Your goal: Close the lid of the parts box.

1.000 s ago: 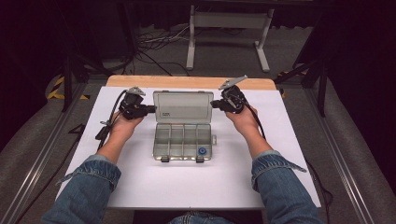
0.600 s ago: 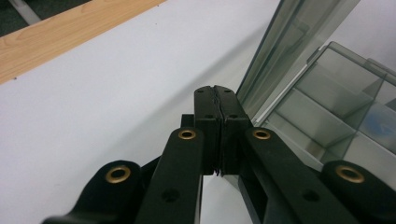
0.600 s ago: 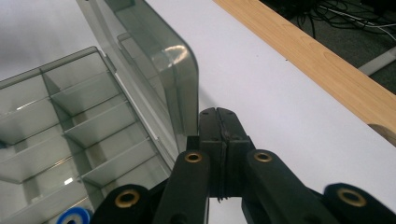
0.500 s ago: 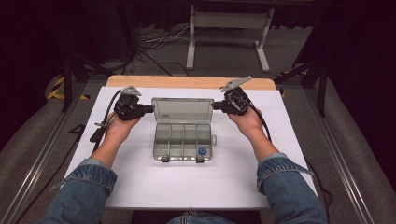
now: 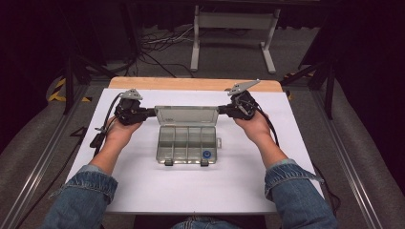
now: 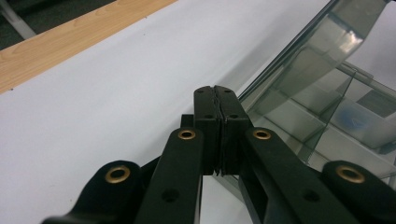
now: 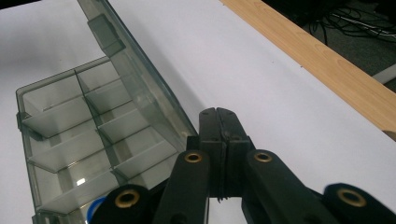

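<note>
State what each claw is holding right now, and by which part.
Nothing is held. The left claw and right claw are both shut with nothing between the jaws, each beside an end of the open lid of the clear compartment box.

Surface: flat white rectangular top (image 5: 157,191), with a strip of light wood (image 5: 191,84) exposed along its far edge; the same wood strip shows in both gripper views. One item lies directly on it: a clear grey-tinted plastic compartment box (image 5: 187,143), near the centre, lid (image 5: 186,114) raised on the far side. A small blue round object (image 5: 207,154) sits in its near-right compartment.
</note>
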Demonstrator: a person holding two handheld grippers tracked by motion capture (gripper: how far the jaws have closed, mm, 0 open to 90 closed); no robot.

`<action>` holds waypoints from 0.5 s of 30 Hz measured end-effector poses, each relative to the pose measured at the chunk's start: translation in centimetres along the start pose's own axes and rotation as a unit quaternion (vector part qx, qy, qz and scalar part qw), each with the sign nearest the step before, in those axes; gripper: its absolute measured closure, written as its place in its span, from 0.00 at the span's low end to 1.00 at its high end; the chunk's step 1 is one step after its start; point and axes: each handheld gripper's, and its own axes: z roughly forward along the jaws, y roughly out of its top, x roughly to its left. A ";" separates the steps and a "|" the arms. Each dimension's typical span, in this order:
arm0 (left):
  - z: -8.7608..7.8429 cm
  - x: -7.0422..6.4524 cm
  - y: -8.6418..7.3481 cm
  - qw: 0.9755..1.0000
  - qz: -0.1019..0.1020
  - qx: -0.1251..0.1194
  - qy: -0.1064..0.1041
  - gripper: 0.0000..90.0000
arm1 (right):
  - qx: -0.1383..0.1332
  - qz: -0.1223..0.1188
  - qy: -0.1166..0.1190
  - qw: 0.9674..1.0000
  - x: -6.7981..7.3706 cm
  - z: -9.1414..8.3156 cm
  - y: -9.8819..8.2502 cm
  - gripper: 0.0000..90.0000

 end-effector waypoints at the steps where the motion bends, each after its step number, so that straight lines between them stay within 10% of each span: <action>1: -0.1 0.0 0.0 1.000 -0.001 0.000 -0.003 0.98 | 0.000 -0.001 0.000 1.000 0.1 -0.1 0.0 1.00; 15: -1.5 -1.0 -0.1 0.999 0.013 -0.005 -0.030 0.98 | 0.004 -0.007 0.023 1.000 1.1 -1.3 -0.1 1.00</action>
